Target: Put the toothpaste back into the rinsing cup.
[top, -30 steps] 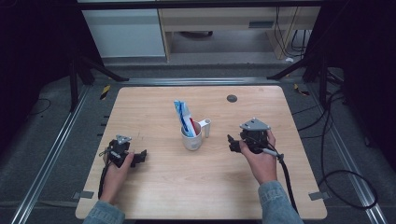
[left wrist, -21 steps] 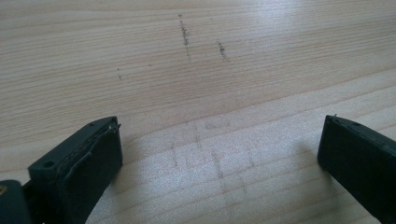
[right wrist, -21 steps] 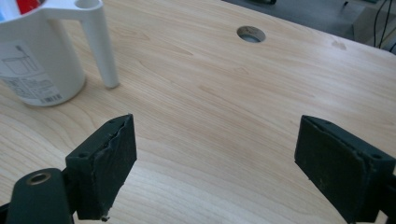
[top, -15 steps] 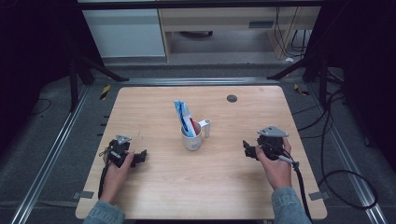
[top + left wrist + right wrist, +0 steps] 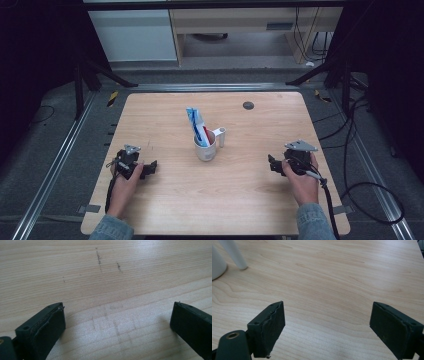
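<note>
Left hand (image 5: pixel 124 181) at seven o'clock gripping the black two-jaw left gripper (image 5: pixel 150 168), jaws spread wide and empty, right hand (image 5: pixel 301 176) at four o'clock holding the black two-jaw right gripper (image 5: pixel 271 164), jaws likewise apart

On the pale, fine-grained wooden table (image 5: pixel 165 112), a white mug (image 5: pixel 204 149) holds blue-and-white tubes with a touch of red (image 5: pixel 198 125), a small dark disc (image 5: pixel 248 105) lies beyond, and both grippers' jaws are black.
</note>
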Motion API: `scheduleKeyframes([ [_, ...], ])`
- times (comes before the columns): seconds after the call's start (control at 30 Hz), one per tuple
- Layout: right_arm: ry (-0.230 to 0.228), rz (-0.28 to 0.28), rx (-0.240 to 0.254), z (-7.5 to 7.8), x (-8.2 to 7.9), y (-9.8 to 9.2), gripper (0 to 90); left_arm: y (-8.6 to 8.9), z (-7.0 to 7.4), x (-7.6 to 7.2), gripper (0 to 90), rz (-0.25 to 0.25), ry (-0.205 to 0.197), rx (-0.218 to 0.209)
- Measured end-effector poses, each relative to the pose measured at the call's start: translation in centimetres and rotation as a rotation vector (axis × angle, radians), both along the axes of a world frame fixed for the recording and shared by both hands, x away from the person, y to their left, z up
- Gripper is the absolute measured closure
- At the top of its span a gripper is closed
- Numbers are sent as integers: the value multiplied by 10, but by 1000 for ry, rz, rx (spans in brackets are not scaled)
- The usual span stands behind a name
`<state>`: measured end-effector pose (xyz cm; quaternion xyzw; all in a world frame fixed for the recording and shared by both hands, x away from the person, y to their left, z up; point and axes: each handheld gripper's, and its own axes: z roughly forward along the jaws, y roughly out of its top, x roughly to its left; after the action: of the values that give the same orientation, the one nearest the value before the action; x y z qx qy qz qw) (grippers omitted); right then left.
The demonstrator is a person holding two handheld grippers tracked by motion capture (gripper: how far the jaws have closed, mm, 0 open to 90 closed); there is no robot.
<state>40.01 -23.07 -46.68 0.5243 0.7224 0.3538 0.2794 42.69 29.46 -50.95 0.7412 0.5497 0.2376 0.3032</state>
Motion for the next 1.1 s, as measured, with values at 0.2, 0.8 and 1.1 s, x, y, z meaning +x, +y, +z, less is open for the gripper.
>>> scheduleKeyframes([
  [0.2,18,-18,6,-8,-2,-6,130,0,0,0,0,0,0,0],
  [0.8,82,-51,17,-38,-3,-19,129,0,0,0,0,0,0,0],
  [1.1,91,-95,44,-46,2,-29,96,0,0,0,0,0,0,0],
])
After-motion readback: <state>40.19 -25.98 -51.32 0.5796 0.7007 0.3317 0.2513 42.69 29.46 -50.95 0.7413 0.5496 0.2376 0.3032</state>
